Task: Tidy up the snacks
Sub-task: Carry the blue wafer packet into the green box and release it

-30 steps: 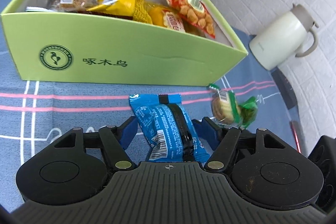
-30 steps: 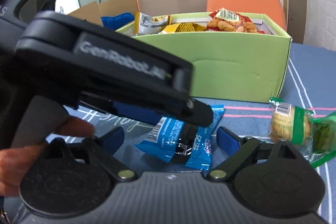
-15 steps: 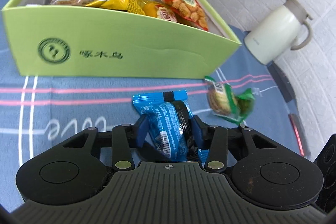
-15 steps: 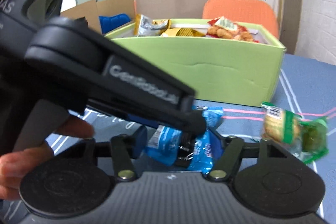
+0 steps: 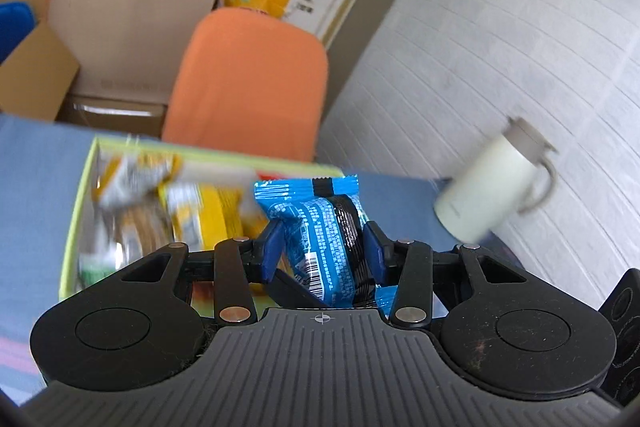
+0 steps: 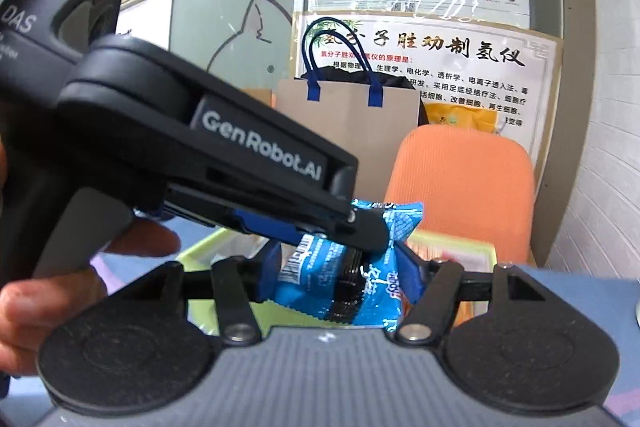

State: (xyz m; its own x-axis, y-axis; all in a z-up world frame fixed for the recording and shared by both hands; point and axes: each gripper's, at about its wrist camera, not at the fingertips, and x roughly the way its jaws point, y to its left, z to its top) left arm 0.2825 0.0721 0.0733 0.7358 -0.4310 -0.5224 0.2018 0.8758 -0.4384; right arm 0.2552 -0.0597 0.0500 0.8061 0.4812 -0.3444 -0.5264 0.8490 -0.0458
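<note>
Orange chair point(image 5: 248, 79) behind table; paper bag point(image 5: 132, 3) with blue handles beyond; white jug point(image 5: 488, 187) by wall.

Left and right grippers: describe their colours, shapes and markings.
Both are black plastic tools. The left gripper has blue pads, round pivot housings, silver rivets and a ribbed grey top with a crosshair mark. Its side reads "GenRobot.AI" in white, with "DAS" on the body. The right gripper matches: blue pads, ribbed grey top.
</note>
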